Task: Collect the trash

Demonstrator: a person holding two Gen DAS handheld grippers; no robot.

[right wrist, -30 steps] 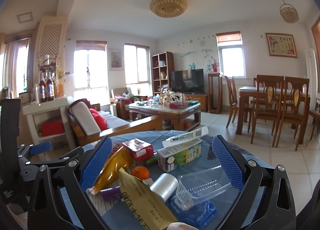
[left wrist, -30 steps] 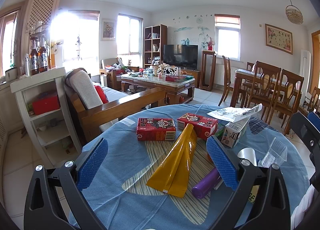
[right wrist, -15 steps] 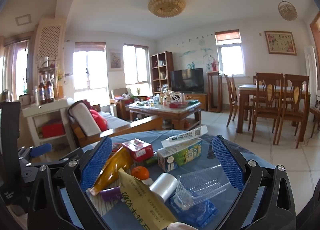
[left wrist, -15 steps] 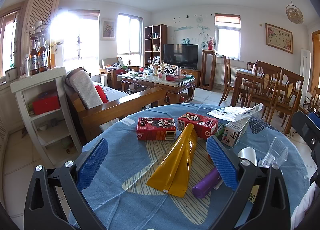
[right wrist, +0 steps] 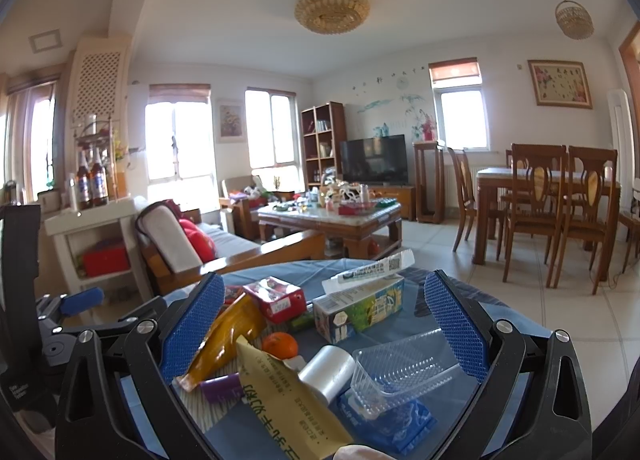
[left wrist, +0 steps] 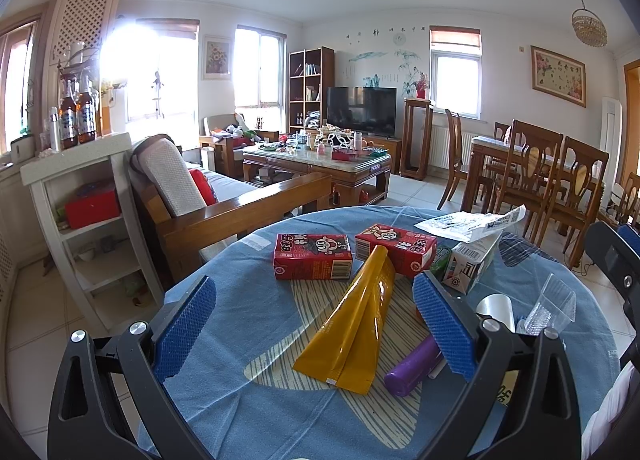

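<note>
Nothing moved since earlier; both grippers, left (left wrist: 314, 326) and right (right wrist: 324, 326), gape empty over table (left wrist: 248, 324). Best: close squarely on pouch (left wrist: 352, 320) mid-table.

Chinese characters, too distorted to transcribe, mark the red drink cartons (left wrist: 313, 257) and the yellow paper bag (right wrist: 288, 400).

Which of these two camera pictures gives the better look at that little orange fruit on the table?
The right wrist view. There the orange fruit sits in plain sight among the litter, between the yellow wrapper and the silver roll. In the left wrist view it is hidden behind the left claw's right finger pad, so it cannot be made out.
</note>
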